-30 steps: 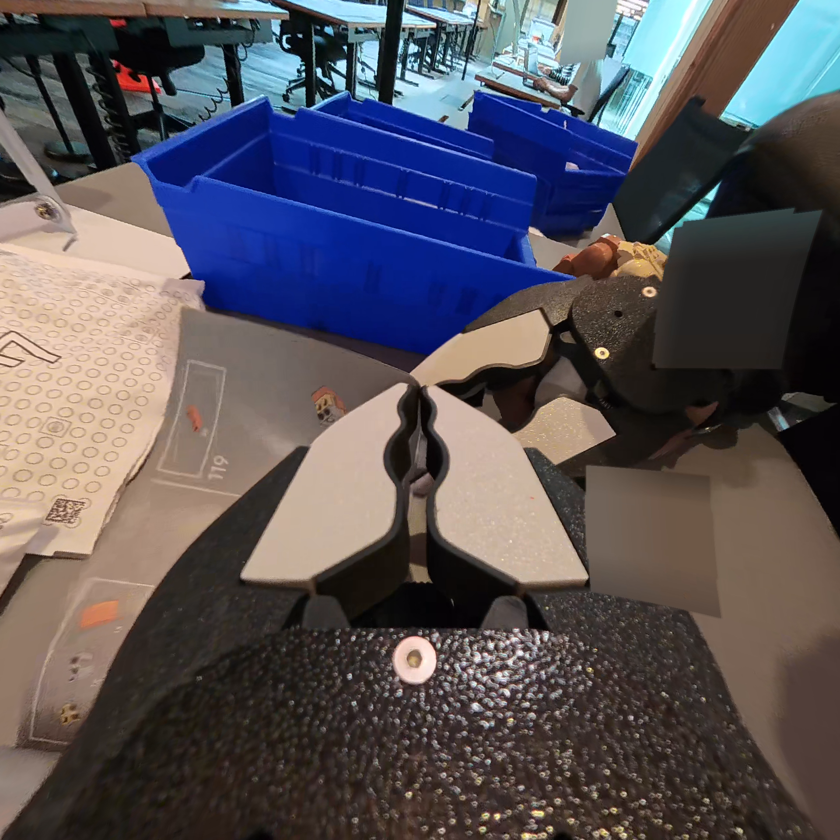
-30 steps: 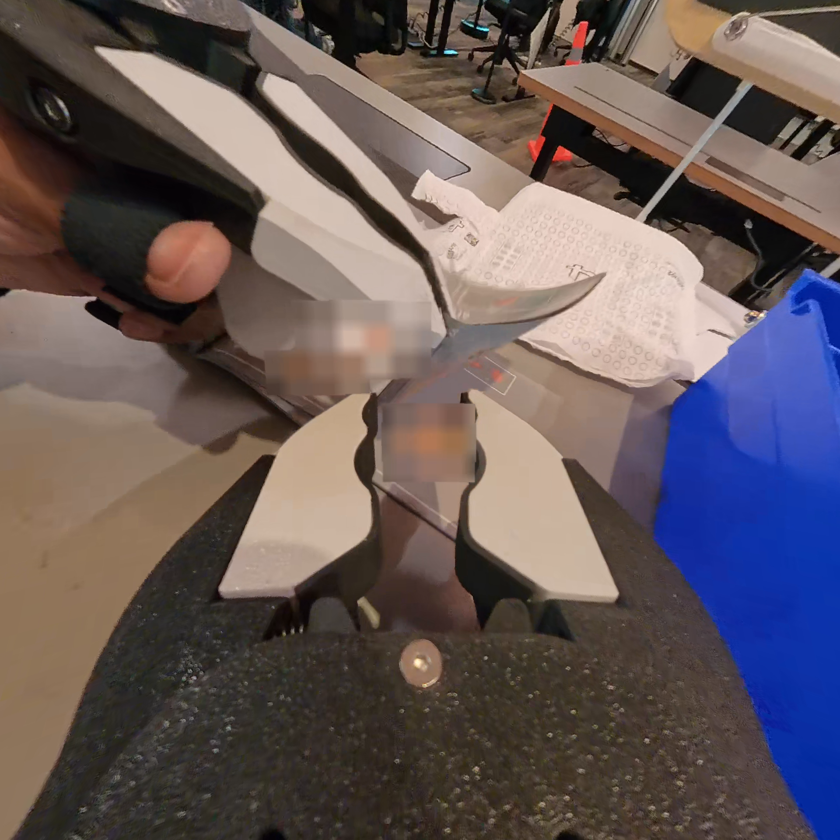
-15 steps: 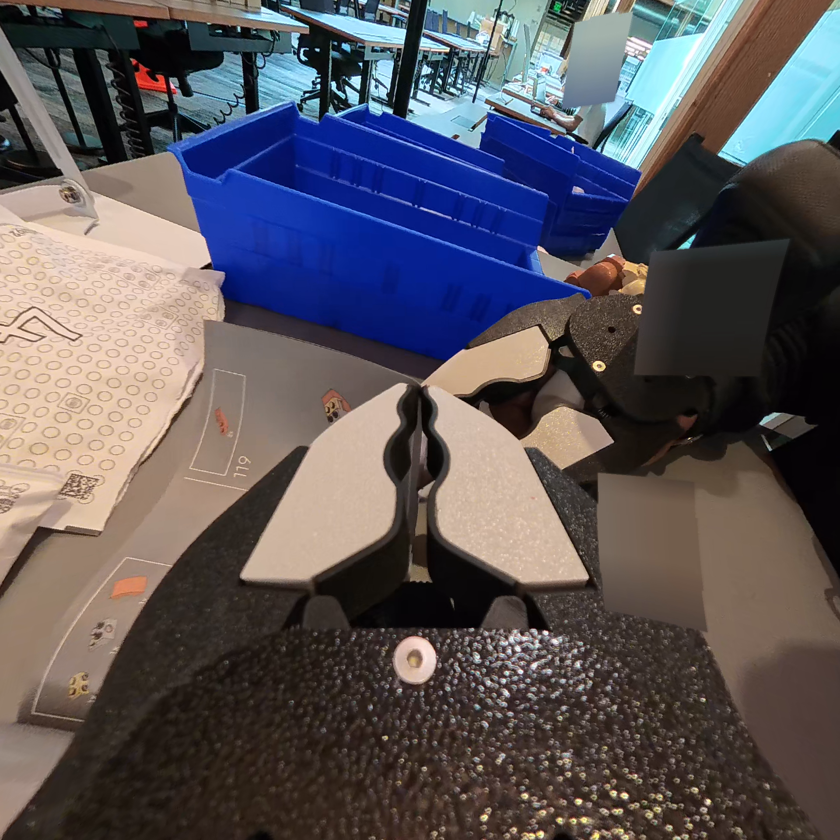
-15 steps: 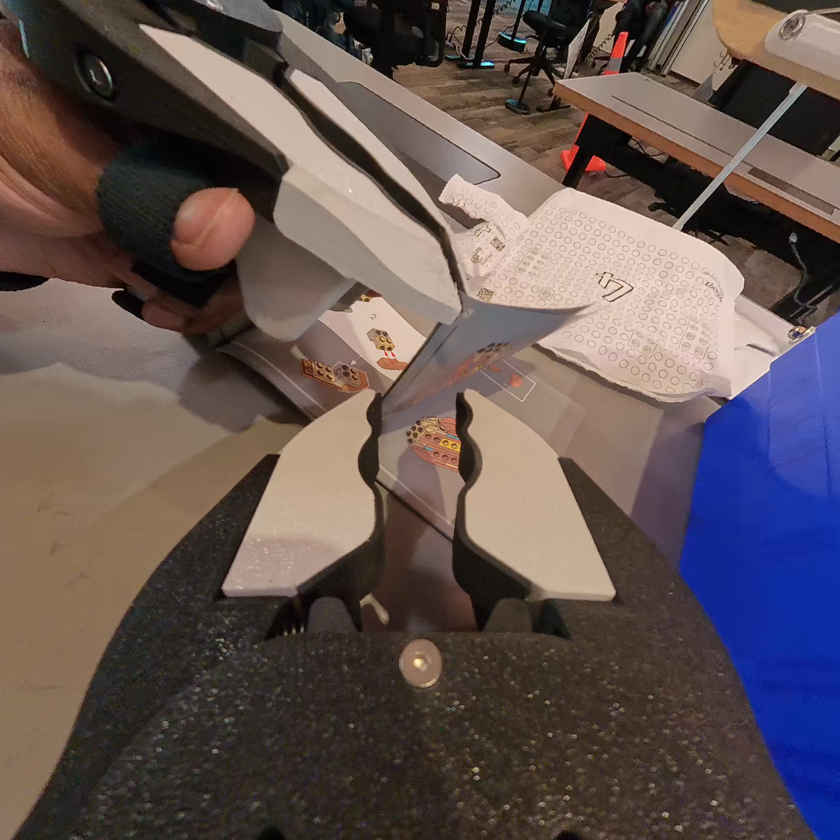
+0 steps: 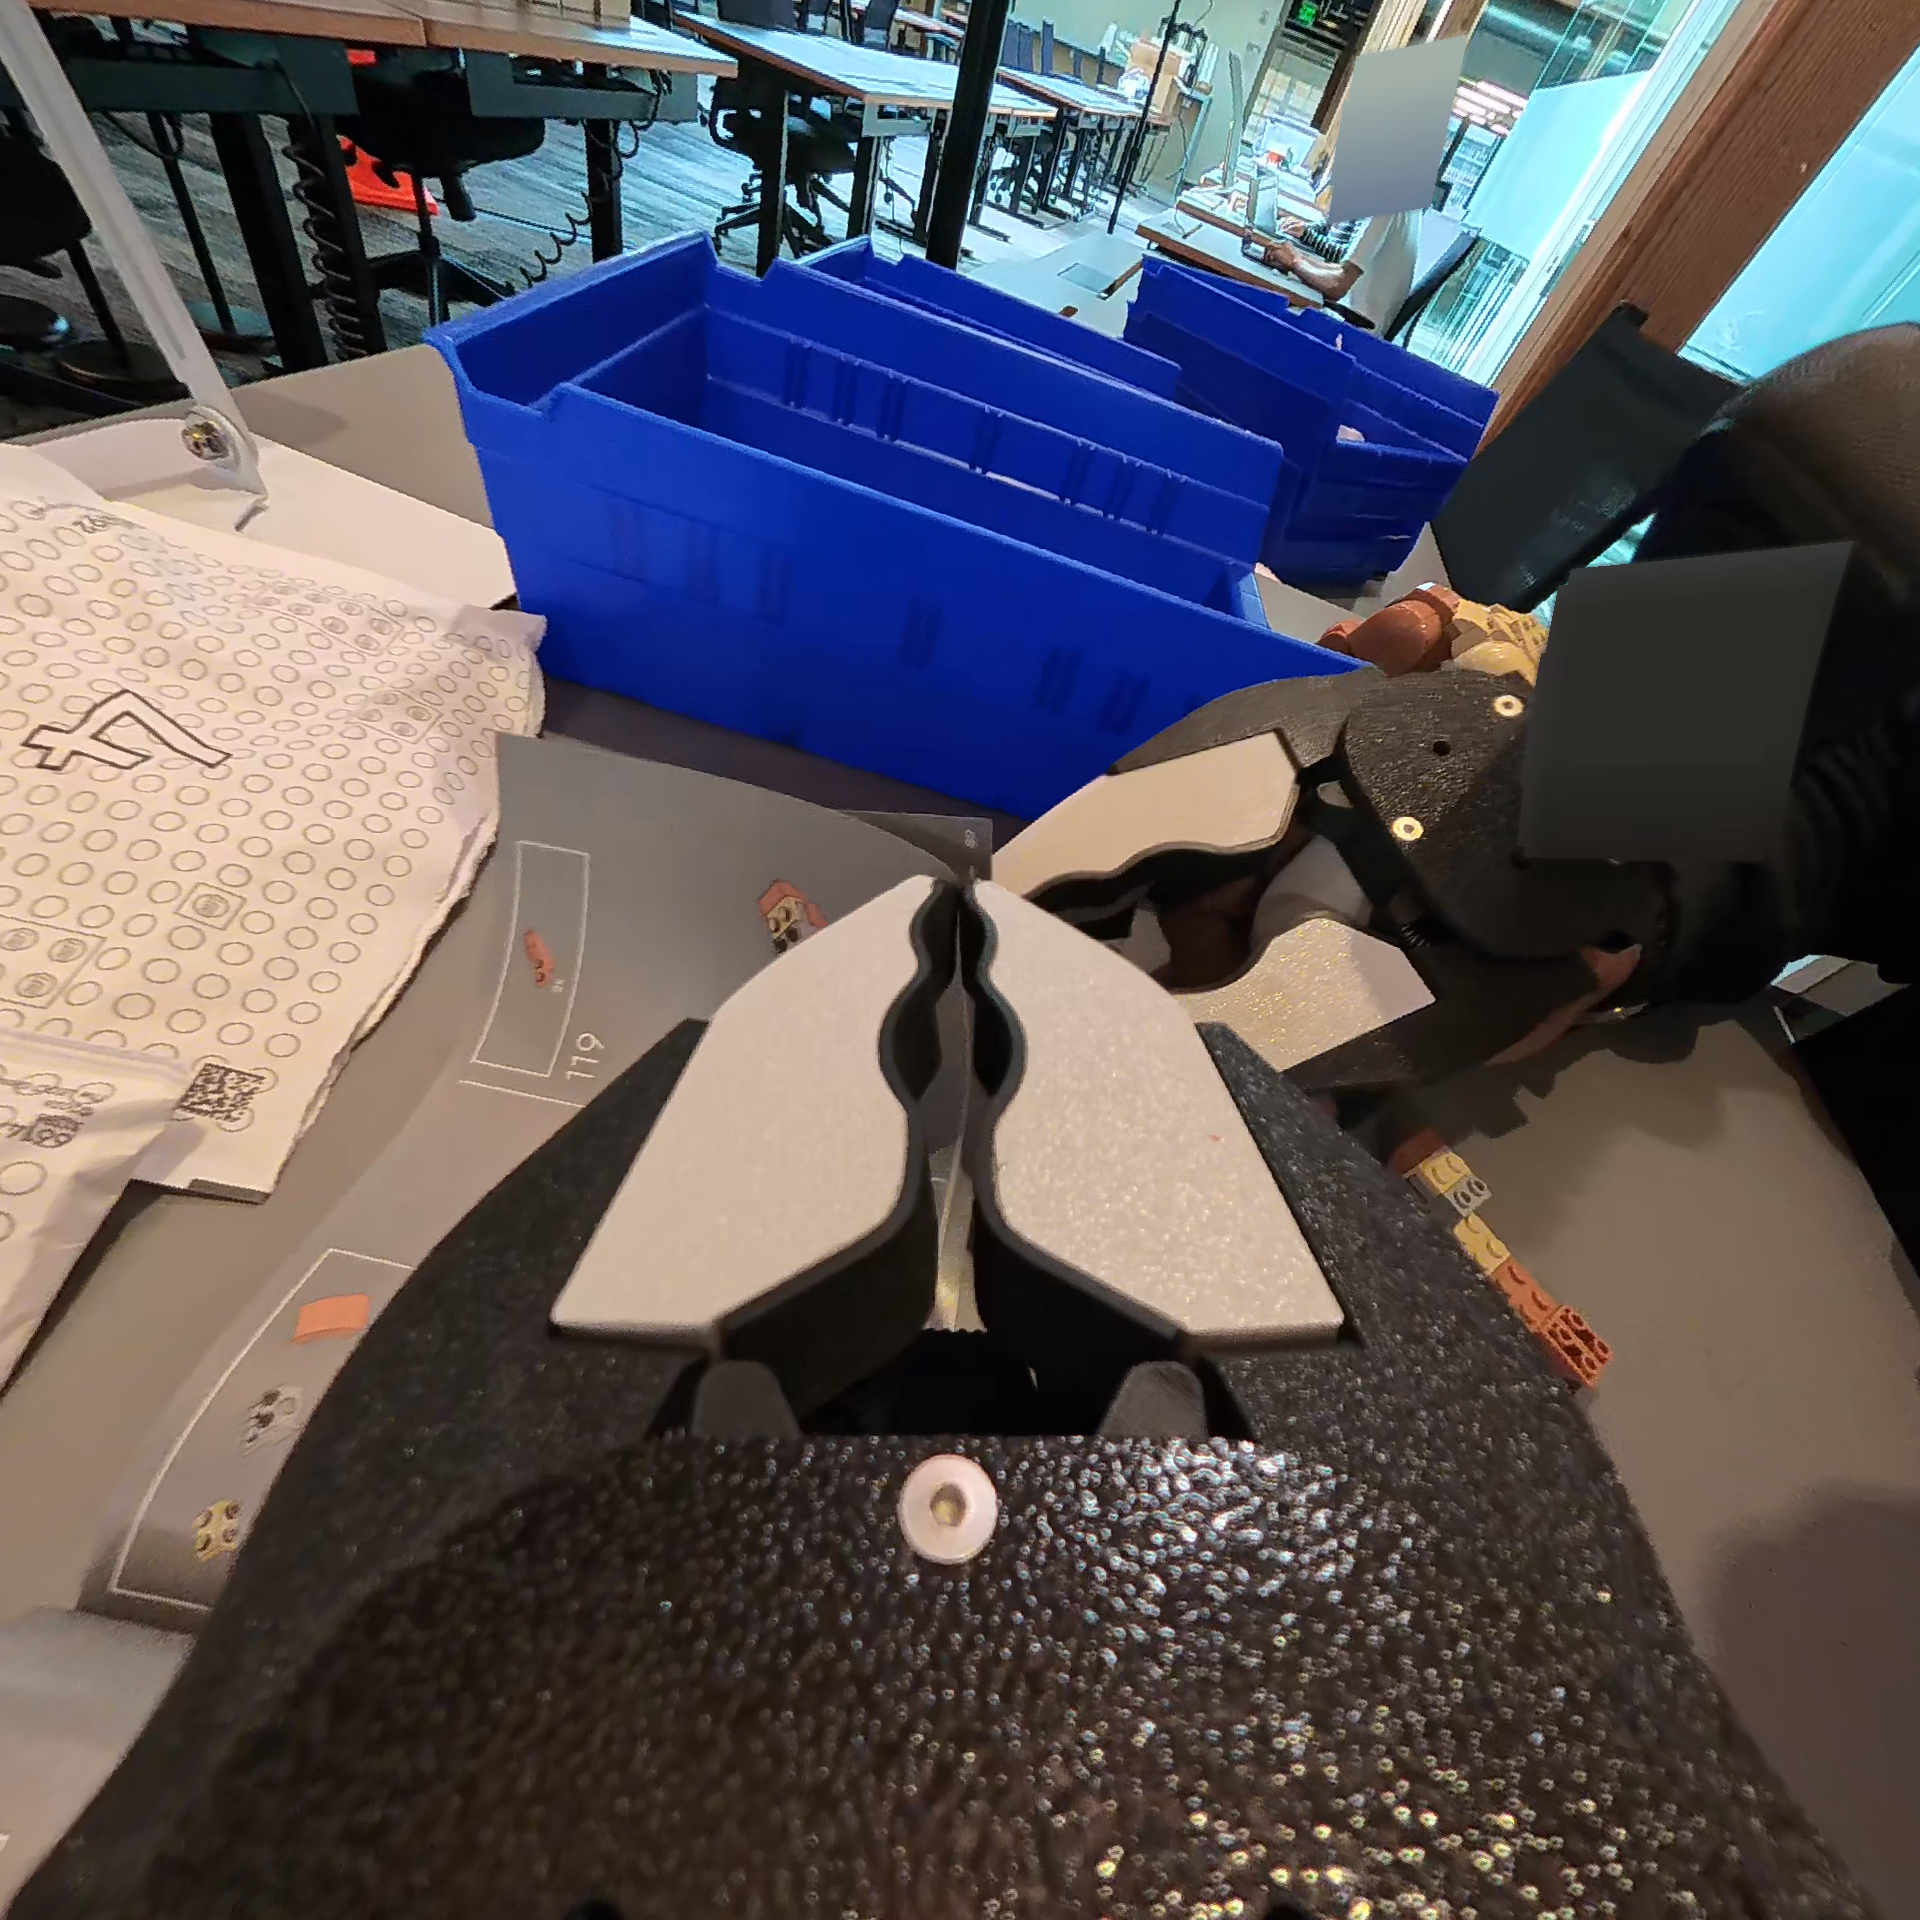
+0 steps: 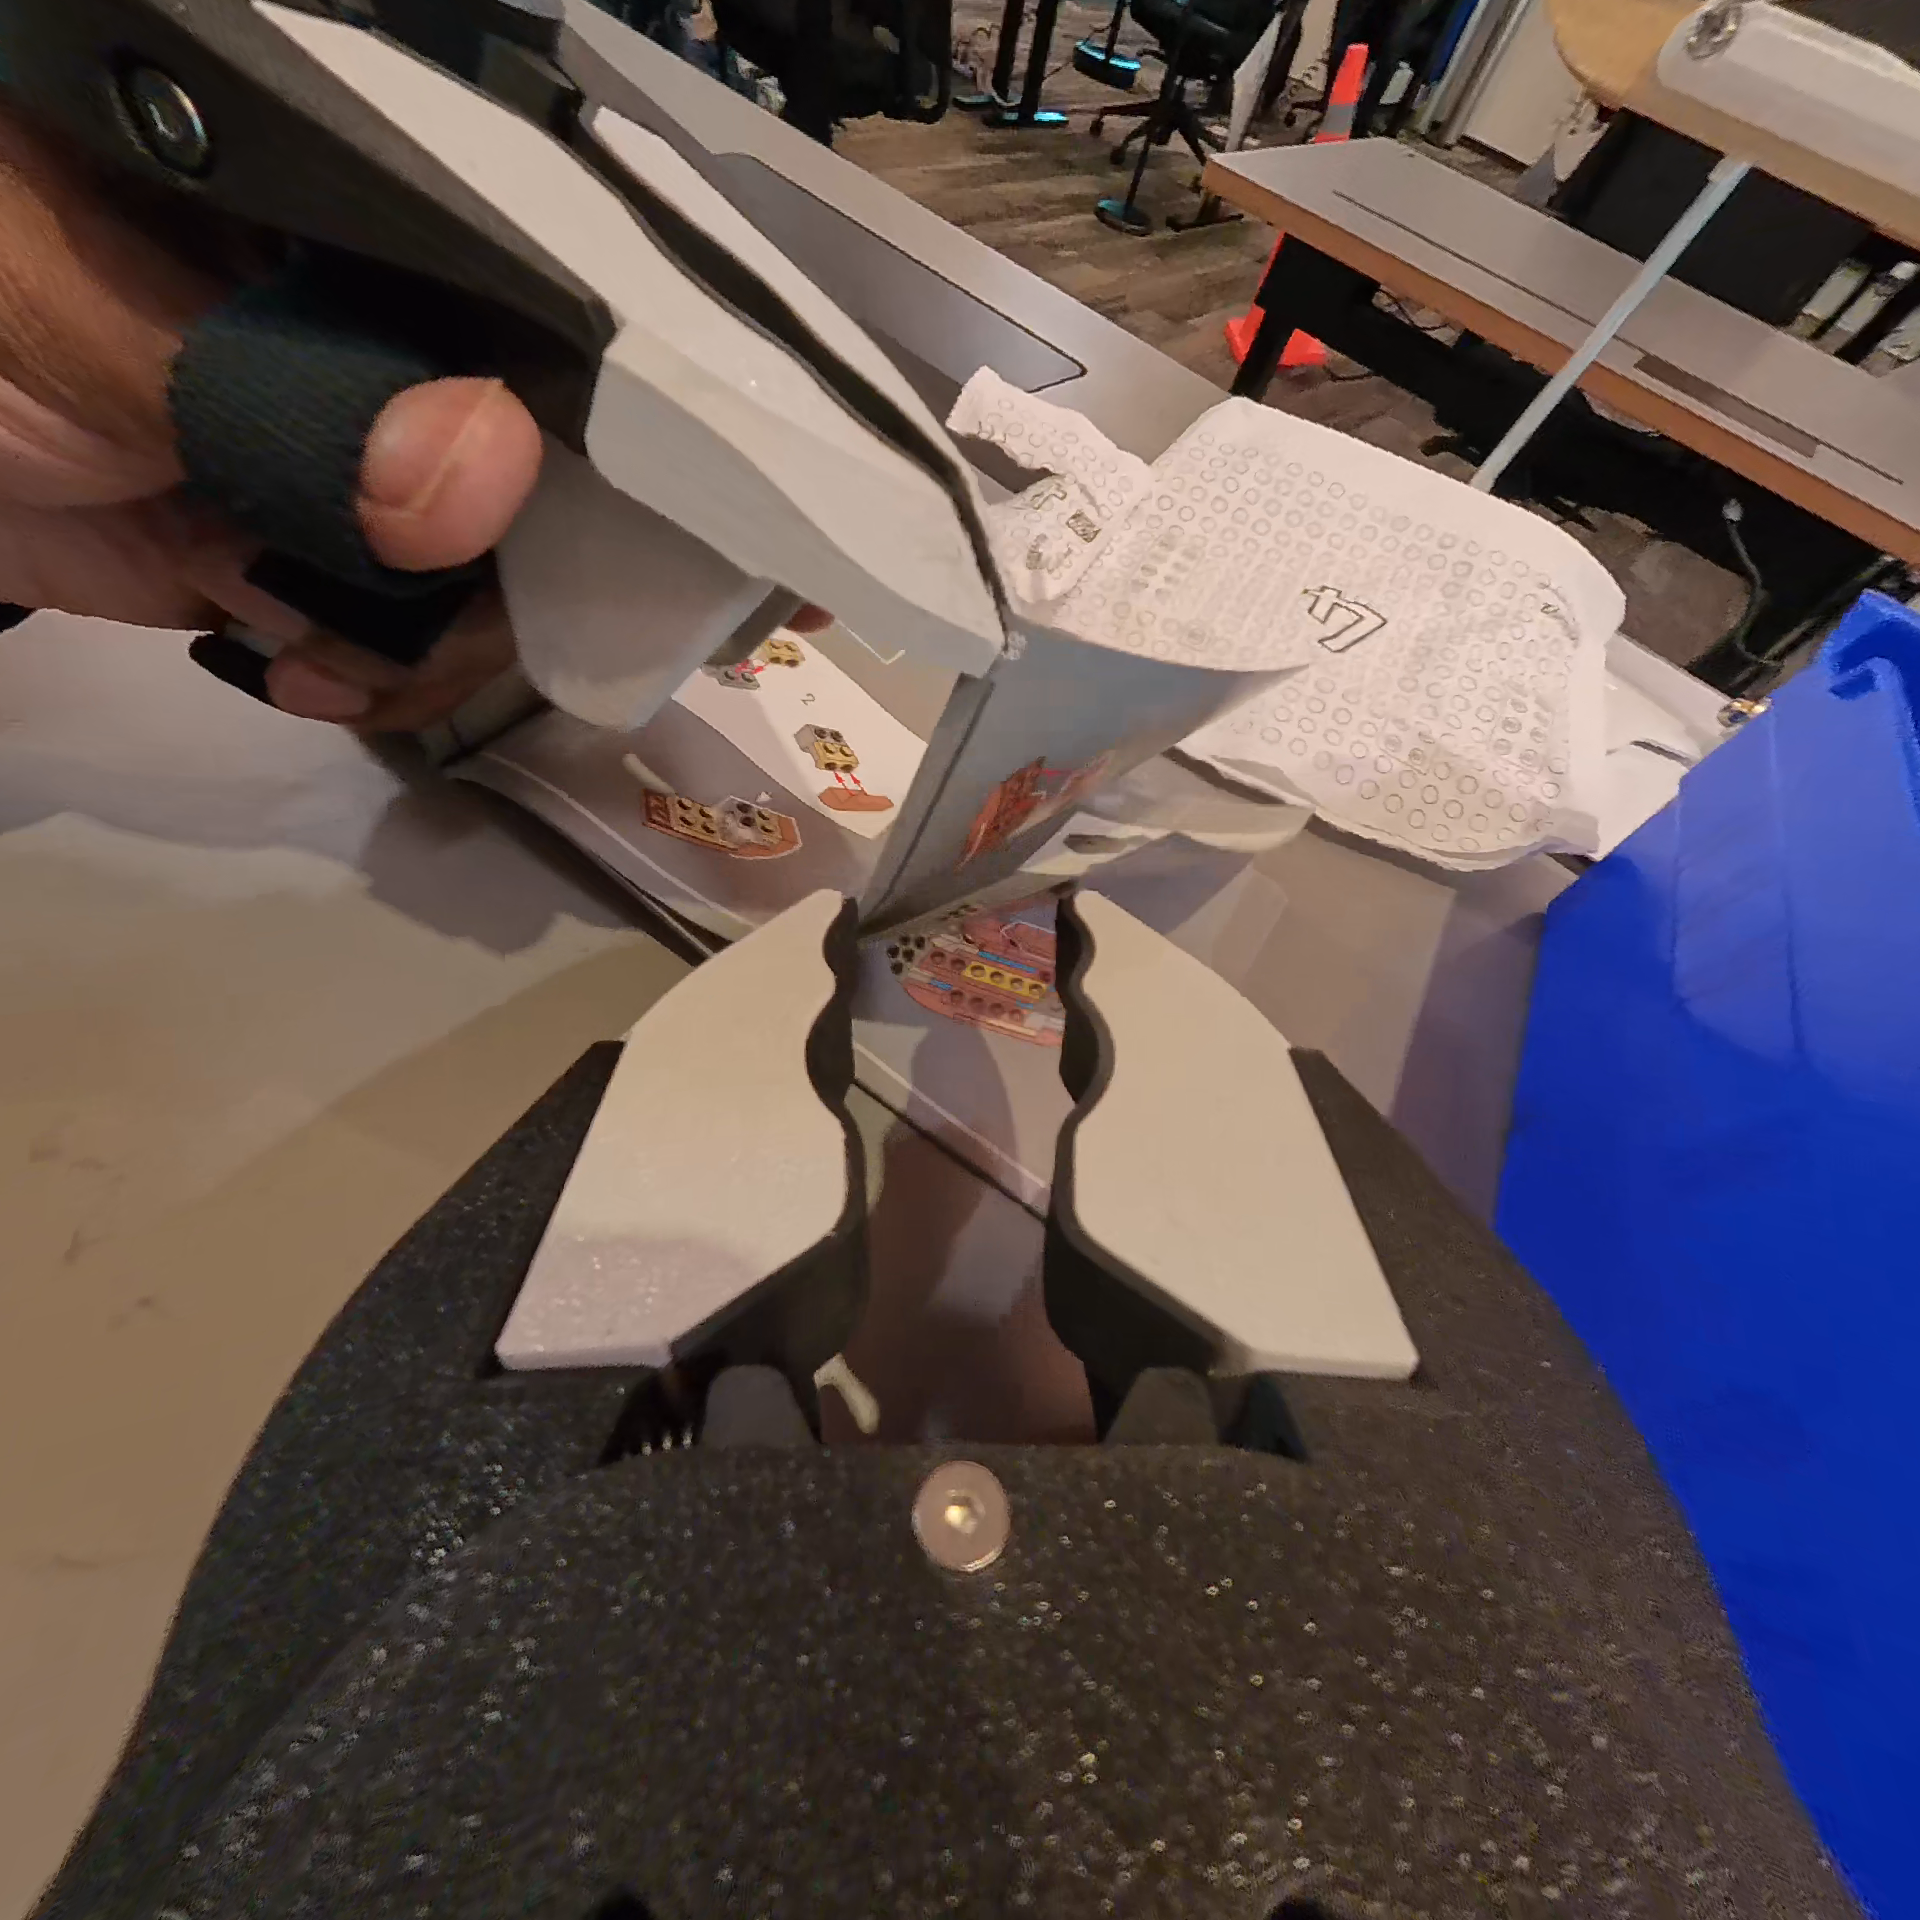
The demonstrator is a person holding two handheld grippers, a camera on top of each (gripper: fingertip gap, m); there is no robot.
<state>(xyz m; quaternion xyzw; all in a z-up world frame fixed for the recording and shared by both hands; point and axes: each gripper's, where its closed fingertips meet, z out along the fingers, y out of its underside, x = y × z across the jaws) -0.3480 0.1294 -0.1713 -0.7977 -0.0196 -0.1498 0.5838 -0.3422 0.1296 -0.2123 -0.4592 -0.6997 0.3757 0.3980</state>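
left jaws pinching booklet page (image 5: 727,862), page edge hidden, right jaws apart

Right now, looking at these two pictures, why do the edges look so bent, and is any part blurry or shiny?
Left wrist view: the wide lens bows the blue bins and table edges; ceiling light sparkles on the black gripper body. Right wrist view: the lifted booklet page is slightly motion-blurred, the glossy pages below reflect light, and the left gripper casts a shadow on the table.

Speckled black gripper (image 5: 961,894) bodies, pale grey jaws, one silver screw (image 5: 948,1507) each.
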